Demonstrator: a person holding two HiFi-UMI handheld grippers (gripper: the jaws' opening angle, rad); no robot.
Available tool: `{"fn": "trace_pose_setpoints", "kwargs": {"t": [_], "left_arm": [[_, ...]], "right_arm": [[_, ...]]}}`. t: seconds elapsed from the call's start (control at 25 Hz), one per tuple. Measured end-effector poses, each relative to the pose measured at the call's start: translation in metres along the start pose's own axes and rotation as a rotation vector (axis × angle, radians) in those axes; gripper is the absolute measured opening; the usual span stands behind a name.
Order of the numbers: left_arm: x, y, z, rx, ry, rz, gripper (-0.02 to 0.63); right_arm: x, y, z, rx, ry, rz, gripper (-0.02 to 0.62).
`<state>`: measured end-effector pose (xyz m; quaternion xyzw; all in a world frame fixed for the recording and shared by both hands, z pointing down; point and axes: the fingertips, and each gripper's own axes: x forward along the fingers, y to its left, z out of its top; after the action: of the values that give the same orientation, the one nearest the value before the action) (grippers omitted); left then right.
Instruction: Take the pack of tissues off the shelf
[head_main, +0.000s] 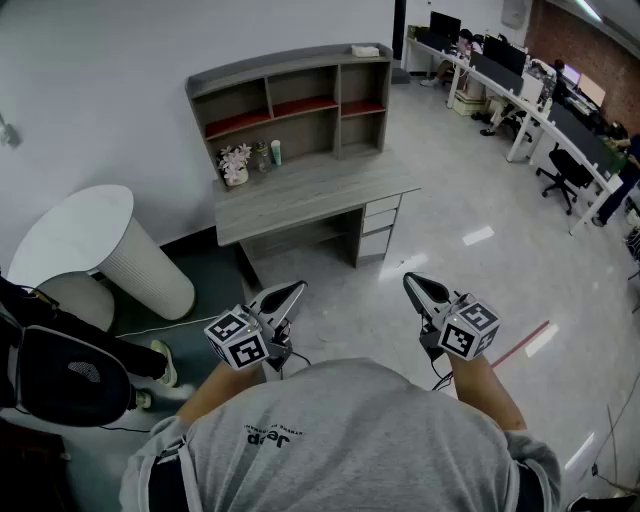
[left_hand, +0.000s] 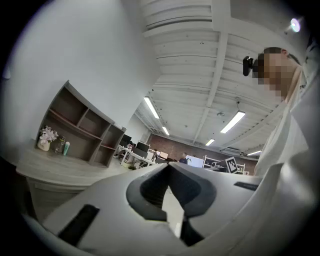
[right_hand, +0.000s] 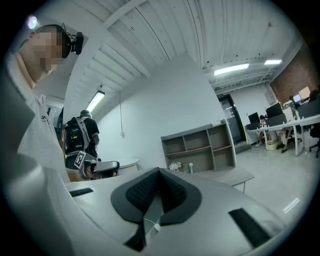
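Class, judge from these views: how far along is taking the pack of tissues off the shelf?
Done: nothing; what looks like the pack of tissues lies on top of the shelf. In hand: nothing; the left gripper and right gripper are shut and empty, well short of the desk. Left: approach, open a gripper, grasp the pack, lift it off.

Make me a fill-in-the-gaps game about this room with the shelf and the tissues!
The pack of tissues lies on the ___ of the shelf, at its right end.
The flowers and the bottle stand on the ___.
The left gripper and the right gripper are both ___ and hold nothing.
Missing words: top; desk; shut.
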<state>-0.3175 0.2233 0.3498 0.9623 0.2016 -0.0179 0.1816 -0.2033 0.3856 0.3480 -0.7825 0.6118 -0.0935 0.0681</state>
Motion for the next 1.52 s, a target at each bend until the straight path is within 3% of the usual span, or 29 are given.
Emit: {"fn": "trace_pose_setpoints", "kwargs": {"t": [0.76, 1.52], "left_arm": [[0.023, -0.015, -0.003, -0.007, -0.012, -0.01, 0.018], [0.079, -0.072, -0.044, -0.04, 0.006, -0.047, 0.018]], "right_arm": [[-0.021, -0.014, 0.006, 0.02, -0.001, 0.005, 0.009], [-0.108, -0.049, -0.007, 0.023, 0.014, -0.003, 0.012]]}}
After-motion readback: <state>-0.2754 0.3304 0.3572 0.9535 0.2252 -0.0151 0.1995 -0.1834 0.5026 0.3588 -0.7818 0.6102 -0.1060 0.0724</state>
